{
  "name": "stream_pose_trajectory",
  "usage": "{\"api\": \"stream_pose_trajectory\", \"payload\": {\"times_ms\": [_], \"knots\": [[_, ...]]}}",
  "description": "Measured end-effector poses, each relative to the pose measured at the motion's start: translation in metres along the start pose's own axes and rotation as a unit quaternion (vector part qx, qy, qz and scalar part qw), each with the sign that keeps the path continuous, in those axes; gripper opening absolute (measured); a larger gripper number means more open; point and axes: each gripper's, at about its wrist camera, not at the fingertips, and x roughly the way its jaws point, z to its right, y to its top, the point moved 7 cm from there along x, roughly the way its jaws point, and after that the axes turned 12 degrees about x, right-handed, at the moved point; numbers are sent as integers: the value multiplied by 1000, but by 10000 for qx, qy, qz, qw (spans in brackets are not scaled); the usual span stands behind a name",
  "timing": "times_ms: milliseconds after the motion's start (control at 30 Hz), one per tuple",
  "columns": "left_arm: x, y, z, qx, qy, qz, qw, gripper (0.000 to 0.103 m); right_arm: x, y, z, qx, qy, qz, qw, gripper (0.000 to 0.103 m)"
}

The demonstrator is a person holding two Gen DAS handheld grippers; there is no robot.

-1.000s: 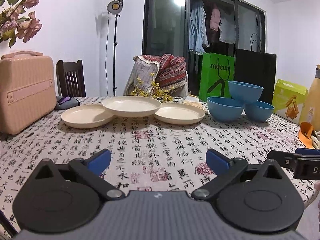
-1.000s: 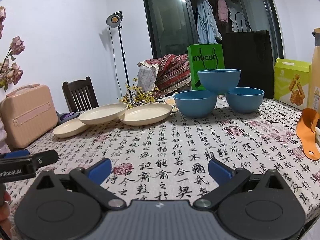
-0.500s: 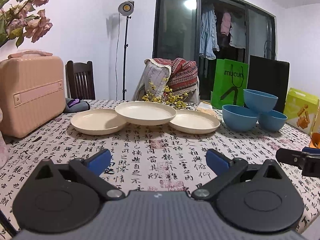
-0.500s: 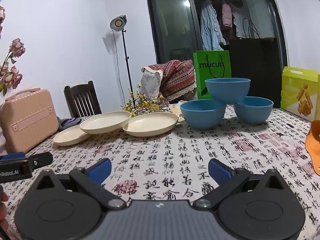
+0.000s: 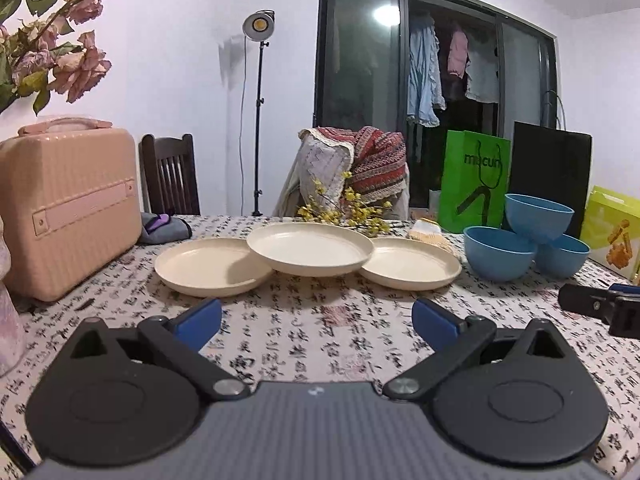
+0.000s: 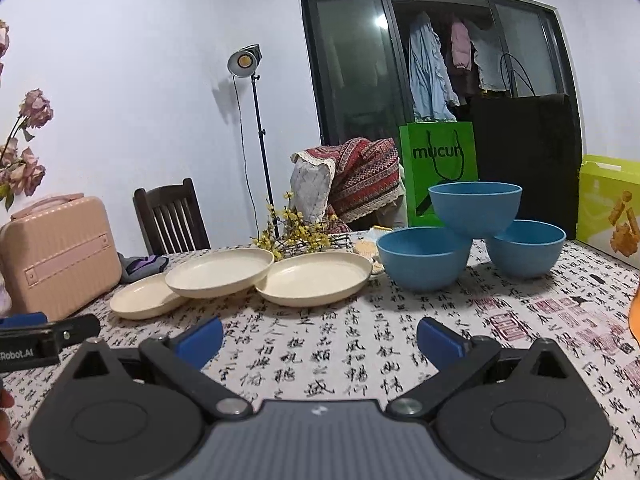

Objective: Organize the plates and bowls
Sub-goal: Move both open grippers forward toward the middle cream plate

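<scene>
So we're looking across a big table [image 5: 320, 328] with a calligraphy-print cloth, a pink case [image 5: 68, 204] off to the left end, and the dishes lined up along the far side. Biggest cluster is the three cream plates [image 5: 310, 250]: two flat on the cloth with the middle plate [image 6: 219, 270] propped across their rims. Right of those are three blue bowls [image 6: 472, 240], same deal, two on the table and the top bowl [image 5: 538, 216] perched on their edges (looks a bit tippy to us, honestly). Both tools are well short of everything. Our left gripper [image 5: 316, 318] is spread wide with nothing between the blue pads, pointed roughly at the plates; our right gripper [image 6: 320, 338] is also wide apart and empty, lined up more toward the gap between plates and bowls. Nothing's been stacked yet as far as we can judge. Our take on doing the first pick well: go for the raised pieces first, since lifting either base would dump what's on top. Come in low and level, pinch the near rim of the middle plate, lift straight up before sliding sideways, and take the perched bowl by its lip the same way.
</scene>
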Motion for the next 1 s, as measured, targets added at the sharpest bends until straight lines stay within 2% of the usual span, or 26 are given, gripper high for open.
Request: {"api": "stream_pose_trajectory", "payload": {"times_ms": [333,667,1000], "knots": [[12,12,-24,-111,150,-3,9998,103,18,17,-11,-118,93,112,9998,103],[31,18,-44,-322,-28,-315,9990,103,33,37,-23,-184,128,-10,9997,103],[50,28,-60,-433,153,-525,9976,103,57,47,-37,-204,212,-206,9994,103]]}}
